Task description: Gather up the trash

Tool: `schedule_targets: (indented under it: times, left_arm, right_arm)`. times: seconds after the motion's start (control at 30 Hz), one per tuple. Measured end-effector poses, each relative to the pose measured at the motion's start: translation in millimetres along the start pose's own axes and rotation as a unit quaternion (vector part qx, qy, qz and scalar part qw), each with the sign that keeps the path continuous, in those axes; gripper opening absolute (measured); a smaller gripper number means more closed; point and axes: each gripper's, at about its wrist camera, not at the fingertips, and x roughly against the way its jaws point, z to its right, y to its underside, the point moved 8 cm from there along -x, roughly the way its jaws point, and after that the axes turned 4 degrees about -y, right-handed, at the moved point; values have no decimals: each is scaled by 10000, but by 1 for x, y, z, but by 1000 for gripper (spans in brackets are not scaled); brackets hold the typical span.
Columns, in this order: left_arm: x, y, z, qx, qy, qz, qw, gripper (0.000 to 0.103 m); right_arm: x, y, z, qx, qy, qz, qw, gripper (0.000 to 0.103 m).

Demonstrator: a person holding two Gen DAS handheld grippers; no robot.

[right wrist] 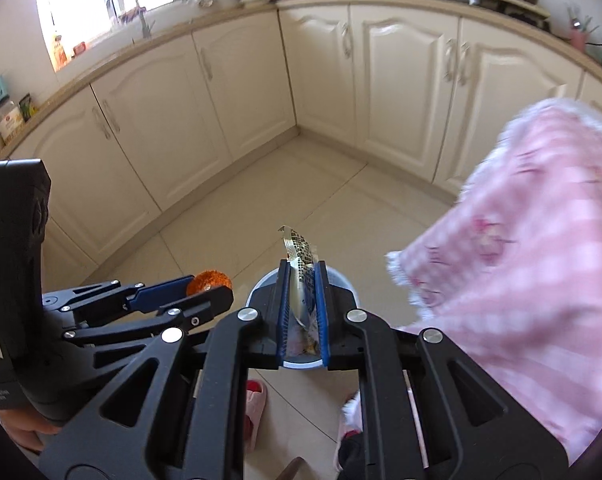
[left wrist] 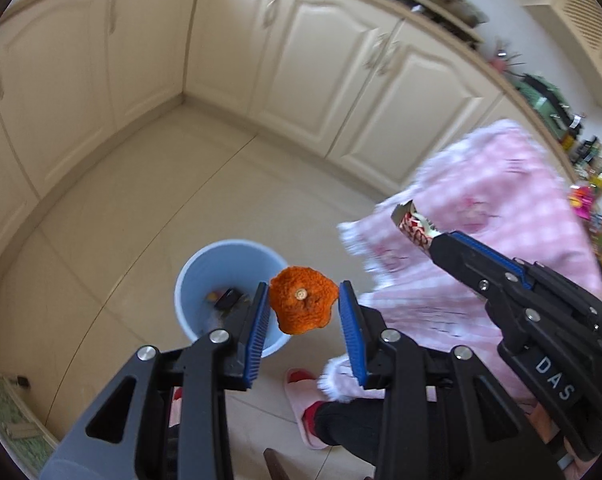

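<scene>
Above floor, orange peel (left wrist: 303, 305) clamped in left gripper (left wrist: 305, 322), bin (left wrist: 205, 268) directly below-left; wrapper (right wrist: 301, 276) pinched upright in right gripper (right wrist: 303, 312), bin (right wrist: 341, 278) seen just beneath.

Each gripper, the left gripper (left wrist: 305, 312) and the right gripper (right wrist: 303, 300), consists of black angular linkage arms with triangular cut-outs, joined by round silver screws (left wrist: 391, 335), and carries two fingers faced with ribbed blue pads (left wrist: 351, 332). The right gripper's body bears white lettering "DAS" (left wrist: 555, 376). The person wears dark trousers (left wrist: 349, 426) and pink slippers (left wrist: 301, 408) with red lining.
</scene>
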Motion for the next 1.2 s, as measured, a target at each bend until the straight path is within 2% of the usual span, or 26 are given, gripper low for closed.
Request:
schedule_targets:
  times: [0.17, 0.37, 0.4, 0.43, 0.47, 0.8, 1.2]
  left_arm:
    - [-40, -8, -28, 157, -164, -203, 9995, 34]
    - [-69, -22, -37, 422, 96, -155, 9989, 35]
    - [-75, -23, -40, 569, 195, -180, 9980, 43]
    - [-80, -21, -41, 689, 231, -225, 9971, 54]
    - [-85, -20, -46, 845, 252, -252, 9958, 57]
    - [-99, -6, -72, 936, -36, -349, 9950, 57]
    - [-98, -4, -96, 938, -377, -319, 9944, 58]
  right_arm:
    - [-46, 6, -1, -48, 0, -233, 9997, 12]
    - [-79, 12, 10, -221, 113, -382, 9990, 12]
    - [-84, 13, 11, -238, 135, -415, 9988, 12]
    - [-87, 14, 12, -249, 144, -435, 9986, 12]
    - [-91, 15, 12, -270, 160, -460, 9984, 12]
    - [-116, 20, 4, -291, 174, -685, 9971, 12]
    - [-138, 11, -11, -247, 148, -700, 9971, 13]
